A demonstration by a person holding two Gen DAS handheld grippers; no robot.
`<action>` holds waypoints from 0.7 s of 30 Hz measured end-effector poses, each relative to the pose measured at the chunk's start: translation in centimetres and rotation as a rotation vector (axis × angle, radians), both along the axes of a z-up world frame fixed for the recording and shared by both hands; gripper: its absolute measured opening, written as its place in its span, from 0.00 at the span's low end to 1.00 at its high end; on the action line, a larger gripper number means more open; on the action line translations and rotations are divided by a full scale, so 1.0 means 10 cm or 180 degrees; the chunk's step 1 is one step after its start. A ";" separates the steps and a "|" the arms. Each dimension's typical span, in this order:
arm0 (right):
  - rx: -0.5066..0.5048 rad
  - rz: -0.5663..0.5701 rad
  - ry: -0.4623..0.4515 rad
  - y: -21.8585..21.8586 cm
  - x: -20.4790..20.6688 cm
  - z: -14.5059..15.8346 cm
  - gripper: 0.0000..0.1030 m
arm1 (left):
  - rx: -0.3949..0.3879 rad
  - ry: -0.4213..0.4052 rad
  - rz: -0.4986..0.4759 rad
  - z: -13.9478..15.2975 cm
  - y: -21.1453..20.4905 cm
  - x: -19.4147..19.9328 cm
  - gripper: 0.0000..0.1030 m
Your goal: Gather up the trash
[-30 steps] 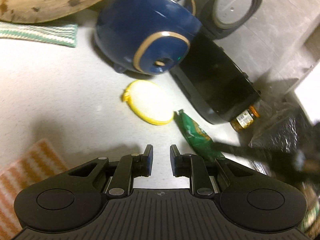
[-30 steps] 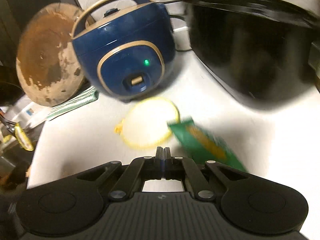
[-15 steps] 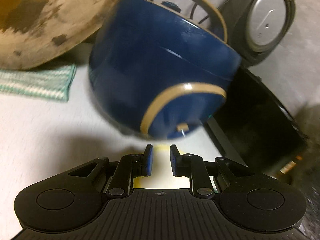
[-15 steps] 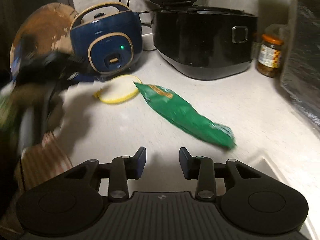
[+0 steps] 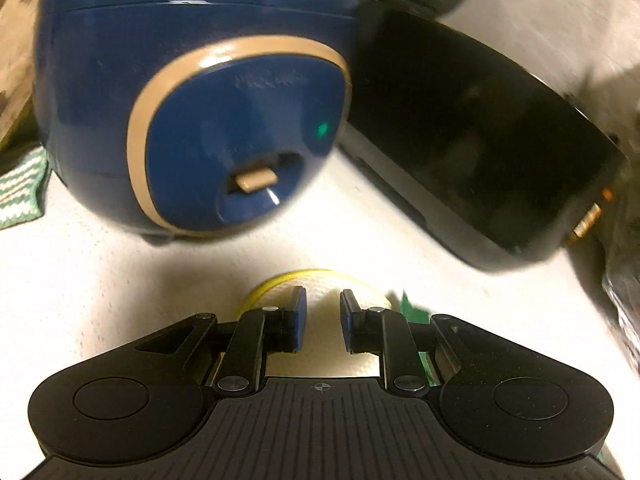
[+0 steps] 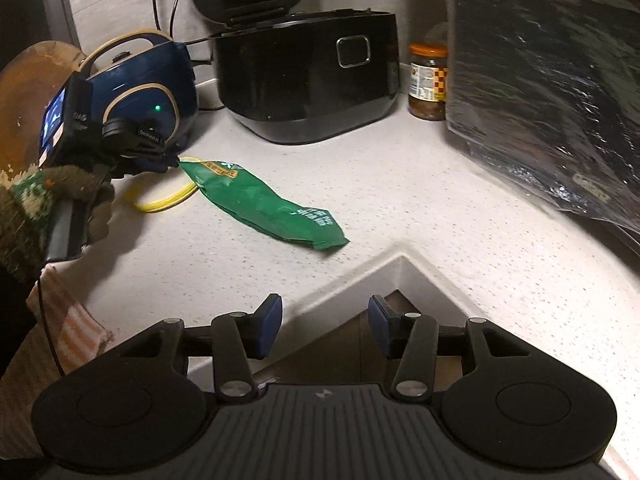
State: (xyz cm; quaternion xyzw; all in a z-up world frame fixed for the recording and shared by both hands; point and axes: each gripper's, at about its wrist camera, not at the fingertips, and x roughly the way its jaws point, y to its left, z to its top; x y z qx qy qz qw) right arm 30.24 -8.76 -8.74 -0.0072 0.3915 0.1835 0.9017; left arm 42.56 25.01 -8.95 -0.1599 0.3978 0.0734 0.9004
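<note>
A round yellow-rimmed white lid (image 5: 320, 292) lies flat on the white counter in front of the blue cooker; it also shows in the right wrist view (image 6: 168, 200). My left gripper (image 5: 323, 312) is open, low over the lid, its fingers either side of the lid's middle. A crumpled green snack wrapper (image 6: 264, 204) lies on the counter beside the lid; its tip (image 5: 412, 308) shows right of my left fingers. My right gripper (image 6: 325, 324) is open and empty, back over the sink corner, well short of the wrapper. The left gripper (image 6: 160, 160) shows there at the wrapper's far end.
A blue rice cooker (image 5: 192, 92) stands just behind the lid, a black cooker (image 6: 308, 84) to its right, then a jar (image 6: 427, 80) and a black plastic bag (image 6: 552, 92). A wooden board (image 6: 28, 92) leans at the left. A striped cloth (image 6: 76, 328) lies at the counter's front left.
My left gripper has moved forward and down onto the yellow lid, close to the blue cooker. My right gripper opened, let go of the green wrapper and pulled back to the sink corner.
</note>
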 end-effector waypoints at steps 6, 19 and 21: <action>-0.0012 0.0052 0.0003 0.03 0.00 0.00 0.48 | -0.0284 0.0088 -0.0262 0.01 -0.12 -0.30 0.20; -0.0311 0.0205 -0.0265 0.41 -0.01 -0.09 0.61 | -0.0856 0.0264 -0.0826 0.05 -0.71 -0.93 0.20; -0.0302 0.0295 -0.0266 0.49 0.00 -0.09 0.61 | -0.0894 0.0211 -0.0860 0.11 -0.74 -1.04 0.20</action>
